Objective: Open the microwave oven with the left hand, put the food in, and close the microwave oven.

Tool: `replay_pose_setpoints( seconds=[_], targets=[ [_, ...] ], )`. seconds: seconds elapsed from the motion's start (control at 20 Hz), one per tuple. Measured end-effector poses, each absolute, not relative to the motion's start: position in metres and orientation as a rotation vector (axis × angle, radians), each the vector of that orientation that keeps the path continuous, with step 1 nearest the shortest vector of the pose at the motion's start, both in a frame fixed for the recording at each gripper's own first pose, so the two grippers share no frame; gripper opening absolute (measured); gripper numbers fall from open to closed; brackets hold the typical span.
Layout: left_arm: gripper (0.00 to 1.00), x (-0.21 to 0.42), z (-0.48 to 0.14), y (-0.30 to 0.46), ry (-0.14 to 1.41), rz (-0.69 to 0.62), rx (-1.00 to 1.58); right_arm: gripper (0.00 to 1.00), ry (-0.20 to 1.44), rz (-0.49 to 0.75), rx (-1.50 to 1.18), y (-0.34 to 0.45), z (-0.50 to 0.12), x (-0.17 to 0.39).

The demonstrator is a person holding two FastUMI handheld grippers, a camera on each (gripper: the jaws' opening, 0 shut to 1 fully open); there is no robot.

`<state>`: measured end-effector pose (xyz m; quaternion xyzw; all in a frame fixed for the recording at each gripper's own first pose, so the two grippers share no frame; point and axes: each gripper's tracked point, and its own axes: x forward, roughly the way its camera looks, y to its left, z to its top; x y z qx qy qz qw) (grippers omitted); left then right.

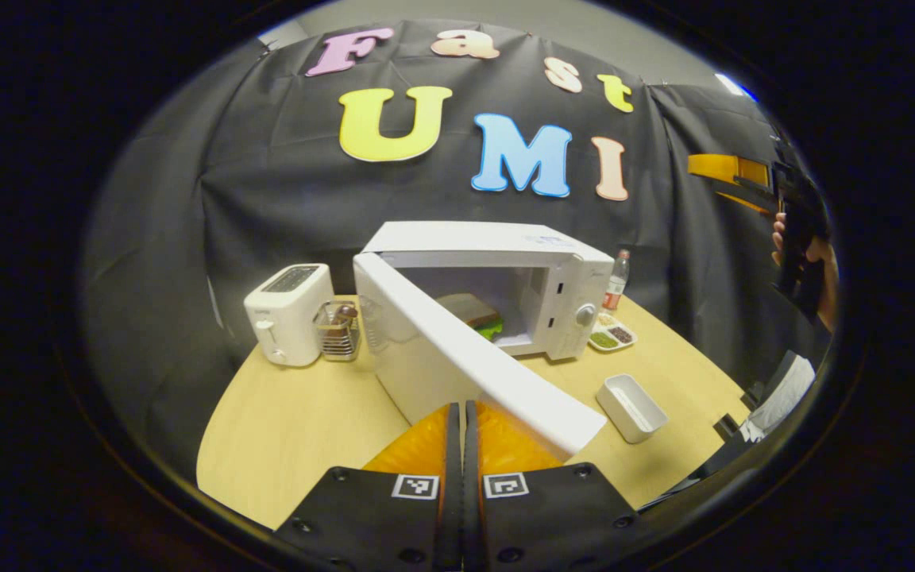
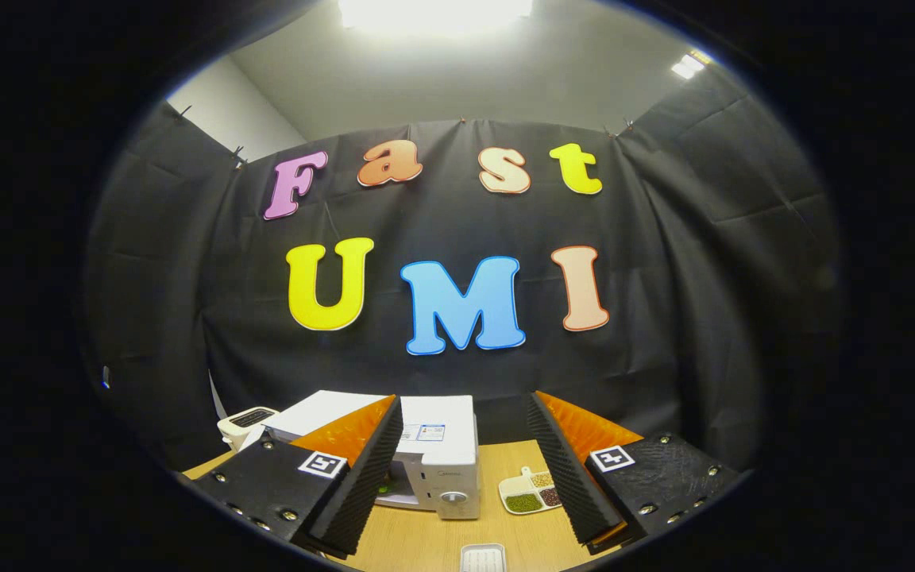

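Observation:
The white microwave stands at the back of the table with its door swung wide open toward me. Inside lies the food, a slice of bread on something green. My left gripper is shut with nothing between its fingers, right by the door's outer edge. Far to the right a hand holds the right gripper up high. In the right gripper view that gripper is open and empty, well above the microwave.
Left of the microwave stand a white toaster and a wire holder. To its right are a bottle, a divided dish of beans and an empty white tray. The wooden table has a curved front edge.

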<state>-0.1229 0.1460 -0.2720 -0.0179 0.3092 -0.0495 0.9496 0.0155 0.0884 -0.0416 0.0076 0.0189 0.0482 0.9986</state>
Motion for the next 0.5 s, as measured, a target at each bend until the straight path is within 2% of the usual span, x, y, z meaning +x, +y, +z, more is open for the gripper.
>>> replay_pose_setpoints(
  seconds=[0.5],
  targets=[
    [0.07,-0.048,-0.286,0.065,0.605,-0.224,-0.027,0.96,0.079,0.039,0.035,0.044,-0.058,0.028]
  ],
)
